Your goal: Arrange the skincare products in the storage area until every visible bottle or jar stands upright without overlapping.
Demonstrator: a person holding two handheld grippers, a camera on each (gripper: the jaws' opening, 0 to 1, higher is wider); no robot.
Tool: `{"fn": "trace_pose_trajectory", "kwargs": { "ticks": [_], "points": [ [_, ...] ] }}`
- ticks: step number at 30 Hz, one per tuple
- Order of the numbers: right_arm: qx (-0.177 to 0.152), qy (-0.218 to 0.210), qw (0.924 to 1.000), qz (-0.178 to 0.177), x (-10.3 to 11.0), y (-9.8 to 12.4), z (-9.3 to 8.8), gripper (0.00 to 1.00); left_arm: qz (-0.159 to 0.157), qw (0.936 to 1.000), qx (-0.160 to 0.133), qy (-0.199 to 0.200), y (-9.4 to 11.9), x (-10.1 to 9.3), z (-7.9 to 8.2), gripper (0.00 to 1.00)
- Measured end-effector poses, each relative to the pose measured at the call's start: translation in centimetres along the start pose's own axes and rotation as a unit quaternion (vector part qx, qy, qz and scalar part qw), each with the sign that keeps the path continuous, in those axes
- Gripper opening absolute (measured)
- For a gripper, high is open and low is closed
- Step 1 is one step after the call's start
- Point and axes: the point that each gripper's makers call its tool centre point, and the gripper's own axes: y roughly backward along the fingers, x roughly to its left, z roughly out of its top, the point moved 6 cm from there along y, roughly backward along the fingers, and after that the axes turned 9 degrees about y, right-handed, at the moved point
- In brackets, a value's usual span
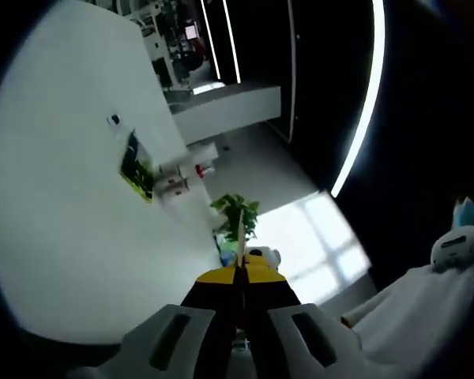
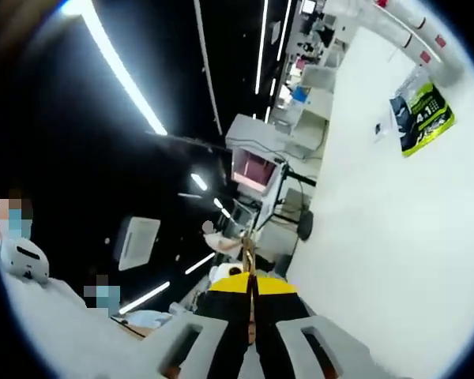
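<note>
Across the left gripper view, a broad white wall [image 1: 63, 205] fills the left side, carrying a green-and-black poster [image 1: 137, 167], with a leafy green plant [image 1: 237, 213] just beyond the left gripper [image 1: 241, 272], whose yellow-tipped jaws are pressed together on nothing. In the right gripper view, the same kind of white wall [image 2: 379, 260] spreads at right with a green poster [image 2: 426, 114], long ceiling light strips [image 2: 122, 75] overhead, and the right gripper [image 2: 253, 280] closed and empty. Where the skincare products are, I cannot tell.
</note>
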Motion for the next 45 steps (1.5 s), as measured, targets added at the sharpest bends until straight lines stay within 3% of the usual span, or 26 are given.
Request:
{"fn": "trace_pose_trajectory", "kwargs": {
  "ticks": [7,13,18,24,31,45],
  "points": [
    [0.016,-0.010,0.9998,0.004,-0.2,0.0,-0.1,0.00,0.006,1.0000,0.003,0.006,0.1,0.2,0.0,0.00],
    [0.021,-0.024,0.9995,0.006,-0.2,0.1,-0.2,0.00,0.006,0.9993,-0.034,0.011,0.6,0.3,0.9,0.00],
    [0.032,-0.034,0.9989,0.006,-0.4,0.0,-0.7,0.00,0.006,0.9998,-0.017,0.007,0.2,0.2,0.4,0.00],
    [0.029,-0.014,0.9995,0.000,-0.6,-0.3,-1.1,0.00,0.013,0.9997,-0.020,-0.003,0.5,0.5,0.5,0.00],
    [0.065,-0.007,0.9979,0.004,-0.6,-0.1,-2.1,0.00,0.013,0.9984,-0.054,0.013,1.1,0.7,1.4,0.00],
    [0.065,-0.006,0.9979,0.005,-0.5,-0.5,-2.4,0.00,0.022,0.9975,-0.066,0.015,1.3,0.9,1.7,0.00]
  ]
}}
